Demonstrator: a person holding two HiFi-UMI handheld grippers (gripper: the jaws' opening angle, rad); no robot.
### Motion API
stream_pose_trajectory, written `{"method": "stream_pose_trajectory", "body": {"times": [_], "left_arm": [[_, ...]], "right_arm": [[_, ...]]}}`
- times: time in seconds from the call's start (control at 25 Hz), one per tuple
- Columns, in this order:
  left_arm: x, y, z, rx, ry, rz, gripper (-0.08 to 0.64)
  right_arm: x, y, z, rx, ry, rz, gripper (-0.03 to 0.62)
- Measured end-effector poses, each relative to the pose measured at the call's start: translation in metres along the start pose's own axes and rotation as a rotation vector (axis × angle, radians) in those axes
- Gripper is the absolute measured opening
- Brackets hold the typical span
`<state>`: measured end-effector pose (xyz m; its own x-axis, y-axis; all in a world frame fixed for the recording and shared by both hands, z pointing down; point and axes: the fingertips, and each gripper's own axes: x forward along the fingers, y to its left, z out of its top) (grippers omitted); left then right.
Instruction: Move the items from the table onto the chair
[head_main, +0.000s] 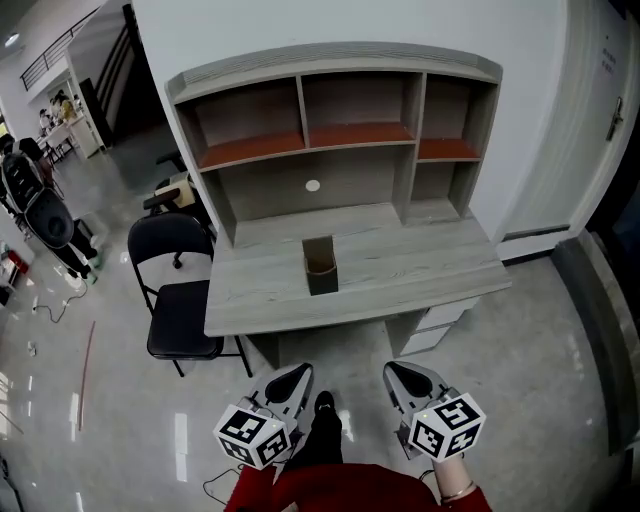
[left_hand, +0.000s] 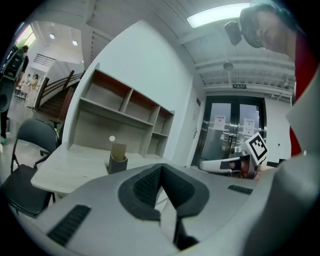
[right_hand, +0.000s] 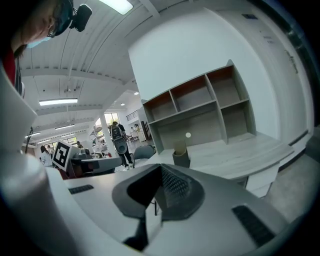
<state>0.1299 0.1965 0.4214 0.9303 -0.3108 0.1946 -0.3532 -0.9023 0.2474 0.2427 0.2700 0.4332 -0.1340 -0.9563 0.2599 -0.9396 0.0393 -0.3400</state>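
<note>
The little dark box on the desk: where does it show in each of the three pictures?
Head view: box in the picture's middle, on the desk.
Left gripper view: box left of centre, on the desk.
Right gripper view: box just right of centre.
Shared landmark: the white round spot behind it.

One surface (head_main: 420, 270) is standing against the wall, carrying one shelf unit (head_main: 330, 60); this unit is showing five open compartments, three in the upper row and two below; one small white round mark (head_main: 313, 185) is sitting on its back panel; only one item, a dark open box (head_main: 321, 266), is standing on the surface; one black chair (head_main: 185, 318) is standing at its left side; two grippers are showing below, the left hand-held gripper (head_main: 298, 373) and the right hand-held gripper (head_main: 393, 371), each carrying one marker cube; one person with a backpack (head_main: 50, 215) is standing far left.
</note>
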Motion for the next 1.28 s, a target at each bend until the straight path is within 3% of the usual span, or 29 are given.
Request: {"method": "stream_pose_trajectory", "body": {"times": [0.2, 0.32, 0.68, 0.76, 0.84, 0.88, 0.96, 1.08, 1.2, 1.28], "left_arm": [[0.064, 0.079, 0.034, -0.046, 0.020, -0.006, 0.009], [0.094, 0.113, 0.041, -0.031, 0.057, -0.012, 0.009], [0.140, 0.153, 0.029, -0.080, 0.142, 0.029, 0.009], [0.145, 0.154, 0.020, -0.059, 0.177, 0.032, 0.009], [0.154, 0.161, 0.007, 0.024, 0.248, 0.017, 0.011], [0.160, 0.166, -0.001, 0.079, 0.295, 0.009, 0.040], [0.173, 0.180, -0.014, 0.176, 0.364, -0.015, 0.178], [0.196, 0.200, -0.029, 0.224, 0.425, -0.101, 0.324], [0.217, 0.216, -0.048, 0.241, 0.507, -0.195, 0.379], [0.228, 0.217, -0.051, 0.247, 0.511, -0.262, 0.399]], "right_arm": [[0.088, -0.033, 0.052, -0.013, 0.007, -0.034, 0.012], [0.132, -0.048, 0.064, -0.021, 0.031, -0.064, 0.012], [0.182, -0.079, 0.063, 0.014, 0.162, -0.067, 0.012], [0.184, -0.086, 0.064, 0.022, 0.177, -0.066, 0.012], [0.189, -0.092, 0.066, 0.024, 0.184, -0.063, 0.012], [0.191, -0.094, 0.067, 0.023, 0.188, -0.060, 0.012], [0.191, -0.101, 0.067, 0.026, 0.200, -0.058, 0.012], [0.191, -0.110, 0.065, 0.034, 0.219, -0.067, 0.012], [0.193, -0.113, 0.067, 0.037, 0.222, -0.071, 0.012], [0.193, -0.113, 0.067, 0.040, 0.229, -0.075, 0.012]]}}
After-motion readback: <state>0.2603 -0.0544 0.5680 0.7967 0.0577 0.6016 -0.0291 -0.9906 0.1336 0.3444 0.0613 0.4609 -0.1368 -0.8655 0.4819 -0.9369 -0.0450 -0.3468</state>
